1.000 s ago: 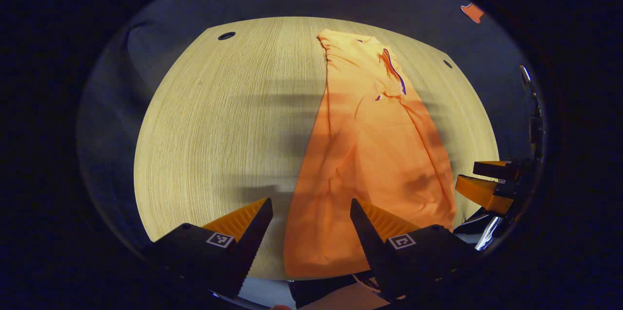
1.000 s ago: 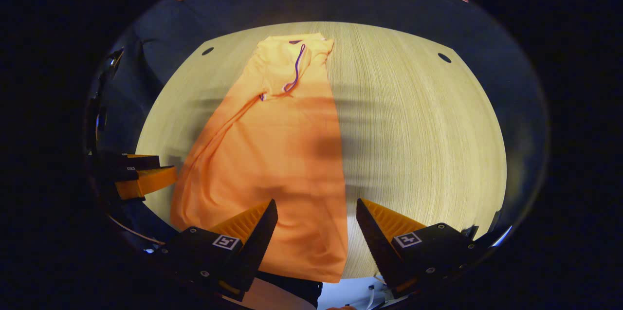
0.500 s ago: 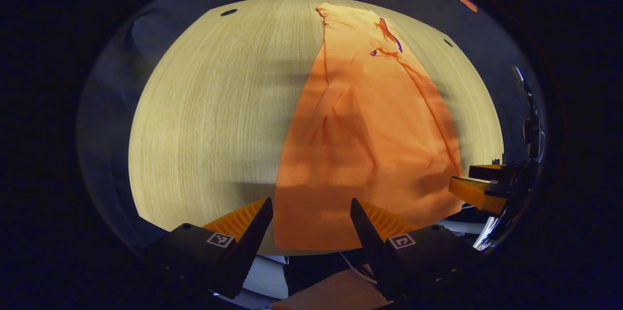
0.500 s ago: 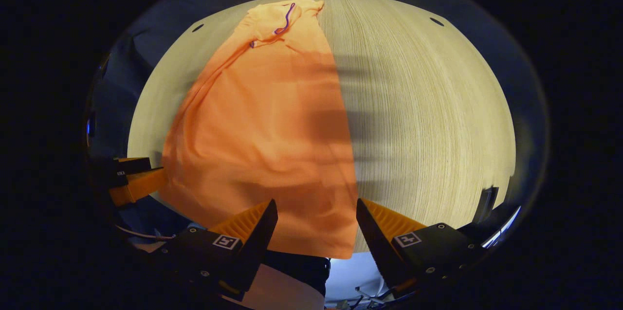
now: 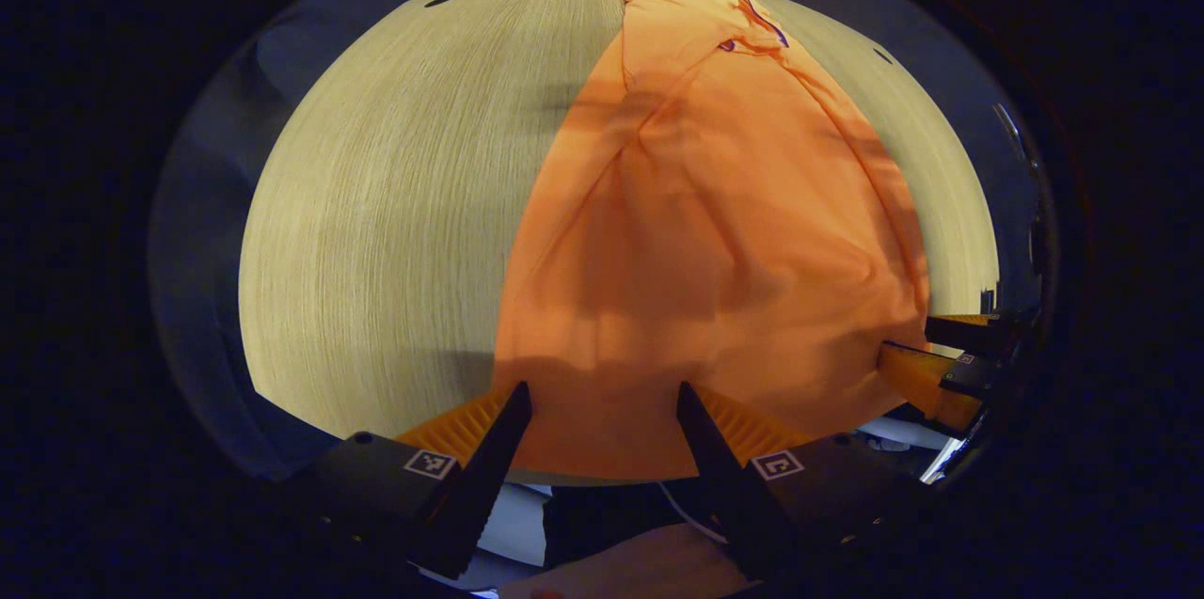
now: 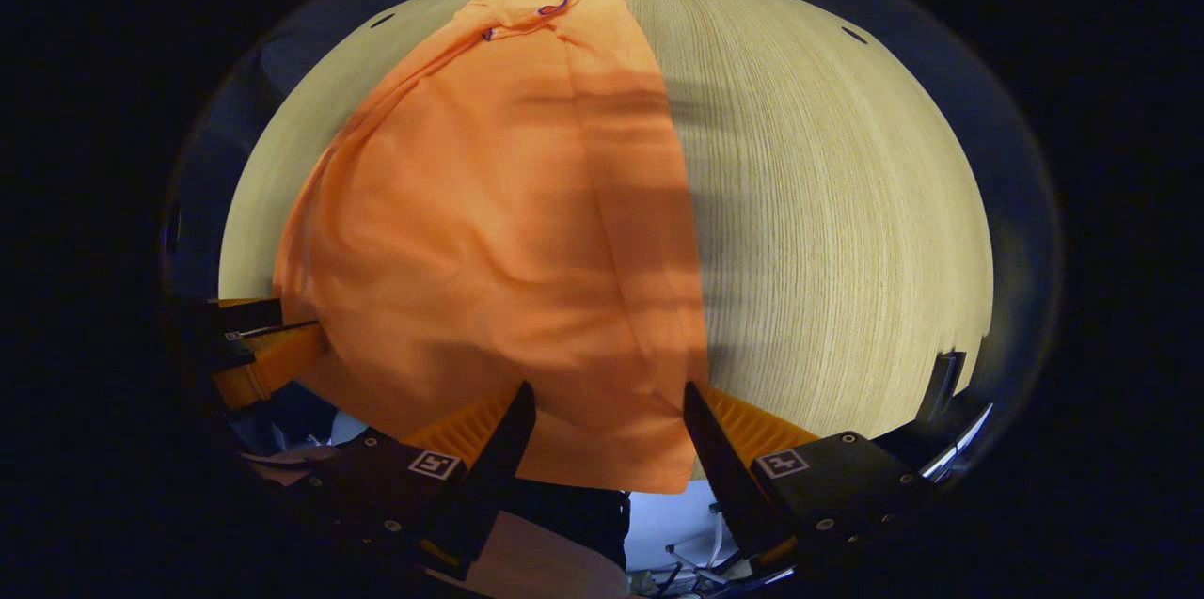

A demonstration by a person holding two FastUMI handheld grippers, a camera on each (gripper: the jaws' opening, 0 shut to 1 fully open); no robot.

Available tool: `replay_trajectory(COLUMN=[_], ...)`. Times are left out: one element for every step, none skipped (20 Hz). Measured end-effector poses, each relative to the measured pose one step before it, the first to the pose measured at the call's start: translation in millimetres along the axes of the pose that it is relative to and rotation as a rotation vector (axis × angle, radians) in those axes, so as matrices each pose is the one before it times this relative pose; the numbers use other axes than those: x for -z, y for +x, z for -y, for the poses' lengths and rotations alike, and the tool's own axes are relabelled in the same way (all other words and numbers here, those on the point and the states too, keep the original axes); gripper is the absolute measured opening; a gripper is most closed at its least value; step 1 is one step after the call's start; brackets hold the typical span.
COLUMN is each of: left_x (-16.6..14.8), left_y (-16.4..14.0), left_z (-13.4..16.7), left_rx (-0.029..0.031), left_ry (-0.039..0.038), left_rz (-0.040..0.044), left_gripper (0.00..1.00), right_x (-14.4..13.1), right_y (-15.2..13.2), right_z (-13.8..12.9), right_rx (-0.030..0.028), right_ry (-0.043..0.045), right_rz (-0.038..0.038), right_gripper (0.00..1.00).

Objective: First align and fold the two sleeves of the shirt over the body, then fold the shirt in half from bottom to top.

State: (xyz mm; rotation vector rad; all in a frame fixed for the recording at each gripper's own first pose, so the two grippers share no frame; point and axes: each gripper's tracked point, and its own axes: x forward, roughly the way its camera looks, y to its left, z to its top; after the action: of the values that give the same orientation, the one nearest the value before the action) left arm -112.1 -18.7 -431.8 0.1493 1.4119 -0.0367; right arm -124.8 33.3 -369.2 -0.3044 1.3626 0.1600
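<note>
Both grippers, left gripper [image 5: 602, 411] and right gripper [image 6: 602, 411], jaws spread, are hovering at the orange shirt's [image 5: 715, 232] bottom hem, lower frame, seemingly ready to pinch it for the upward fold.

Light wood-grain table top [image 5: 376, 204], the grain running lengthwise away from the camera; its bare part lies to the left in the left gripper view and to the right [image 6: 828, 204] in the right gripper view. Small dark oval holes are set in the table surface near the far corners: one at far left [image 5: 439, 1] and one at far right [image 5: 881, 55] in the left gripper view, and likewise at far left [image 6: 382, 20] and far right [image 6: 854, 35] in the right gripper view. Soft banded shadows [image 6: 701, 195] cross the bare wood. Beyond the near table edge, a pale surface with thin cables [image 6: 682, 543] is visible, indistinct.
</note>
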Motion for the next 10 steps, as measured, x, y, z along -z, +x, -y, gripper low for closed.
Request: replay_trajectory(left_x=[-2.13,2.54,-0.65,0.31,-1.43,-0.17,0.31,-0.20,-0.87,-6.32], left_y=[2.63,-3.36,-0.33,-0.05,0.17,0.78,0.83,-2.80,0.70,-0.77], left_z=[2.82,-1.63,-0.84,1.00,1.11,0.86,0.81,2.59,2.79,0.34], left_rx=[-0.00469,-0.00015,0.00068,-0.00037,0.00058,0.00189,0.00167,0.00090,0.00288,0.00783], left_ry=[0.01273,-0.00034,-0.01314,-0.00014,0.00900,-0.00296,0.00137,-0.00035,-0.00210,-0.00478], left_rz=[0.00163,-0.01268,0.00469,0.00325,0.00473,0.00372,-0.00012,0.00752,0.01343,0.02670], left_gripper=[0.97,0.97,0.96,0.96,0.97,0.96,0.95,0.86,0.79,0.63], right_x=[-0.14,0.85,-1.33,0.64,-0.85,1.34,-0.56,-1.35,0.22,-0.98], right_y=[-1.04,-0.22,0.30,0.19,0.21,1.18,-2.58,1.02,0.18,0.05], right_z=[0.21,-0.03,0.33,-1.11,-0.20,0.72,0.43,0.02,0.46,0.90], right_rx=[-0.00139,0.00042,0.00207,0.00001,-0.00131,0.00034,0.00056,0.00014,-0.00251,-0.00376], right_ry=[-0.00188,0.00761,0.00564,-0.00095,-0.00880,-0.00068,0.00688,0.00352,0.00025,-0.00863], right_rz=[-0.00244,-0.00406,0.00768,0.00005,0.00314,0.00343,0.00498,0.00720,0.00610,0.01159], right_gripper=[0.98,0.98,0.98,0.99,0.98,0.98,0.96,0.80,0.64,0.51])
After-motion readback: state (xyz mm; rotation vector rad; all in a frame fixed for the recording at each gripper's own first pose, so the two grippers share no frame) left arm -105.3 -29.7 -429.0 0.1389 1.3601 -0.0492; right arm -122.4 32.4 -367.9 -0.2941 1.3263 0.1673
